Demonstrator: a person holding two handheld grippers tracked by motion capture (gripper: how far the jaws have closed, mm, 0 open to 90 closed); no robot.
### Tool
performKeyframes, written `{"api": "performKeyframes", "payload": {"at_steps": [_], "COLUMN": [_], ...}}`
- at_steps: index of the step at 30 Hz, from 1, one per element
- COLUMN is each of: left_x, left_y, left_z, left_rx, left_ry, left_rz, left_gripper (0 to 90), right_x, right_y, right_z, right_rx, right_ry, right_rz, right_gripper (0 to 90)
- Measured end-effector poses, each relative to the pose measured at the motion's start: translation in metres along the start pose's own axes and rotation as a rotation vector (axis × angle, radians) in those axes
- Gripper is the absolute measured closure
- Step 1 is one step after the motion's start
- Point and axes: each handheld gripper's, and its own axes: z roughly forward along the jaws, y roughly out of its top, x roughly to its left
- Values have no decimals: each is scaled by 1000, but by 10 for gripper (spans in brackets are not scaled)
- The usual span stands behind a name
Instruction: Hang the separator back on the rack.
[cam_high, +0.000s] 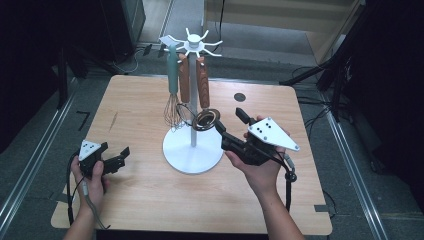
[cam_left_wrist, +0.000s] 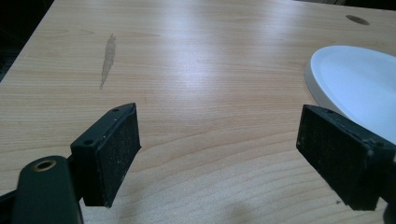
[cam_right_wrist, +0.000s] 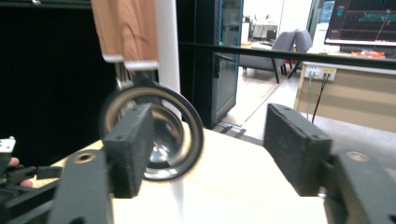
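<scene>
The light wooden desk (cam_high: 150, 200) fills the middle of the high view, and at its centre stands the white stand (cam_high: 193, 150), a round base with a thin post and a spoked top near the upper middle of the frame. From those spokes hang a whisk (cam_high: 172, 95) with a pale green handle and, just right of it, two wooden-handled tools; the lower end of one is a small round strainer (cam_high: 207, 119) with a dark rim, hanging beside the post. The right gripper (cam_high: 232, 125), right of centre, has its fingers apart; one finger tip reaches close to the strainer's rim, with nothing clamped. In the right gripper view the strainer (cam_right_wrist: 161, 135) hangs partly behind the left-hand finger (cam_right_wrist: 130, 149). The left gripper (cam_high: 116, 159), at the lower left, rests low over the desk with its fingers spread, bare wood between them.
</scene>
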Motion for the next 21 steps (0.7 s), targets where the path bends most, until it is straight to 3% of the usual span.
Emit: {"api": "performKeyframes", "payload": {"at_steps": [9,21], "left_x": [0,0], "left_y": [0,0], "left_z": [0,0], "left_rx": [-2,-2], "left_ry": [0,3], "left_rz": [1,-2], "left_gripper": [139,139], "right_x": [-9,-29], "right_y": [-16,-40], "right_z": [-2,-6], "right_rx": [29,76], "right_ry": [-15,-70], "right_rz": [3,51], "right_gripper": [216,208]}}
